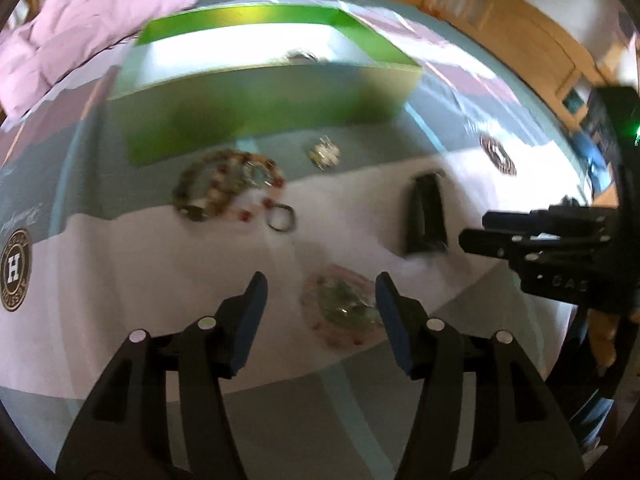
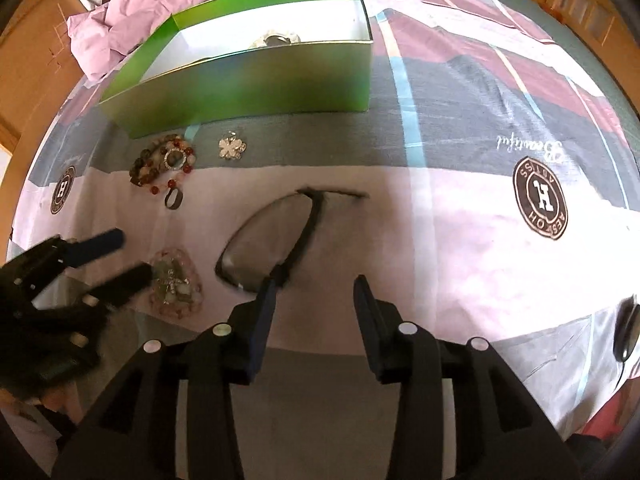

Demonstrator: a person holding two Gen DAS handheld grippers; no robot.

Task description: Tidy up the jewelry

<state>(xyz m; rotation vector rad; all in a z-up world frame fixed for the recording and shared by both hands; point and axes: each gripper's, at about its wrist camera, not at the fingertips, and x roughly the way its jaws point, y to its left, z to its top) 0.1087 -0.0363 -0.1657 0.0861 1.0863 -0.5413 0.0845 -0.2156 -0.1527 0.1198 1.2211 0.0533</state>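
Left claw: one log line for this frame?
left claw open, around pink bracelet | right claw open, empty | box open, one piece inside

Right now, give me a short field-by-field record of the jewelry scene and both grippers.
surface: patterned bedsheet
container: green box, open top, a pale piece already inside
beside box: beaded bracelets, clover brooch, dark ring
centre: black-framed glasses
nearest piece: pink bead bundle
left gripper: open, jaws either side of the pink bead bundle
right gripper: open, empty, near the glasses
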